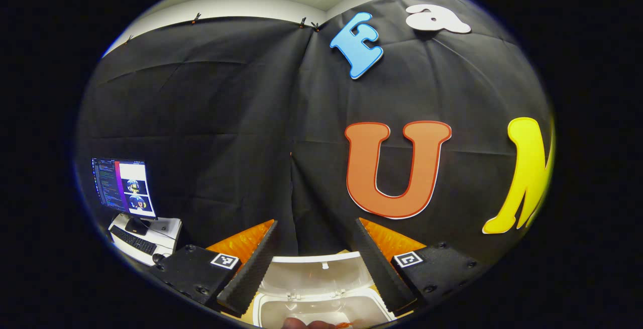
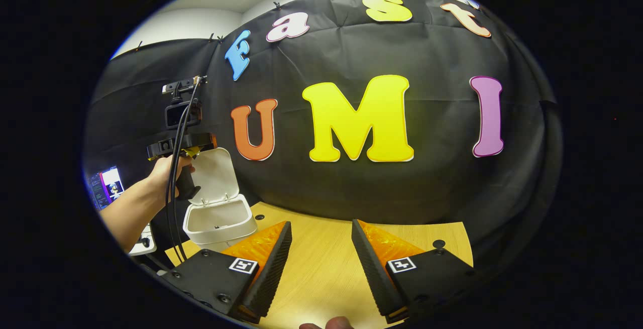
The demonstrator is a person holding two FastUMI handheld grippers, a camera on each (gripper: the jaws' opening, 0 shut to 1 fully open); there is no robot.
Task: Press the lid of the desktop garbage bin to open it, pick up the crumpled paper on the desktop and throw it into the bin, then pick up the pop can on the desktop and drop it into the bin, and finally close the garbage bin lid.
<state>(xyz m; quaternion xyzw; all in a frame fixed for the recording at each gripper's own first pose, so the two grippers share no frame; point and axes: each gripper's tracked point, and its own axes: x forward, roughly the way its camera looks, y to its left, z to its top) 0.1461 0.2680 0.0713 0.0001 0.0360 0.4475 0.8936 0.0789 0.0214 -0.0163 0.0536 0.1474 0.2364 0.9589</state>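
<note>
Black-draped booth, wooden bench: at ten o'clock the garbage bin gapes, its light plastic lid upright; left claw above and right claw both spread wide, empty.

My left tool has two long wedge-shaped fingers with ribbed inner faces, each bolted to a black block with round screw heads and a small square black-and-white marker on top. My right tool is built the same, markers included. In the right gripper view, the left unit shows a black pistol handle, a camera box stacked above, and black cables trailing down past my bare, sleeveless forearm.
</note>
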